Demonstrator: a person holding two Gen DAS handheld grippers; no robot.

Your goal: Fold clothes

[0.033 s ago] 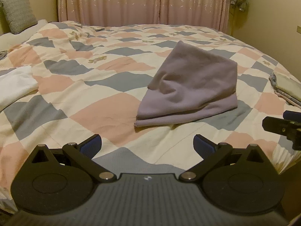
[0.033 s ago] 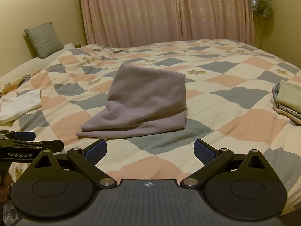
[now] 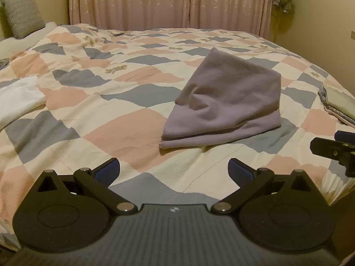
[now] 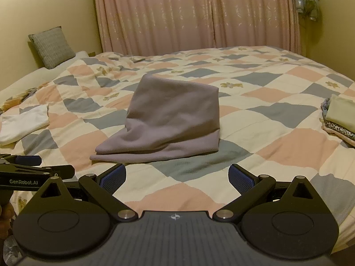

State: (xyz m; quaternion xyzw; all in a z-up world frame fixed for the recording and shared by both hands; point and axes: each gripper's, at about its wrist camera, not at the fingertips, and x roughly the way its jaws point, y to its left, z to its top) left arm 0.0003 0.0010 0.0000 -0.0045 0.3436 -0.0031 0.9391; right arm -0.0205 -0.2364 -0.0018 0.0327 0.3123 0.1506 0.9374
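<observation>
A mauve garment (image 3: 224,102) lies folded in the middle of the bed (image 3: 124,119), a smaller upper layer slumped crookedly over a longer lower one, so the bottom edge shows as a double strip. What kind of garment it is I cannot make out from its folded shape.

Both tools hover over the near edge of the quilt, short of the cloth and touching nothing. The left tool (image 3: 174,170) has its blue-padded fingers (image 3: 108,170) spread wide apart with nothing between them; the right tool (image 4: 177,177) stands the same way, wide and empty. Each one pokes into the other's view only as a dark sliver at the frame edge.

Off to the left a white garment (image 4: 22,124) lies loose, cut off by the frame in the left view. At the right edge sits a stack of folded clothes (image 4: 339,119), only partly in view. A grey cushion (image 4: 52,46) leans against the wall, and pink curtains (image 4: 195,15) close off the far side. At the right view's lower left corner a bit of the person's hand shows, too dark and cropped to read.
</observation>
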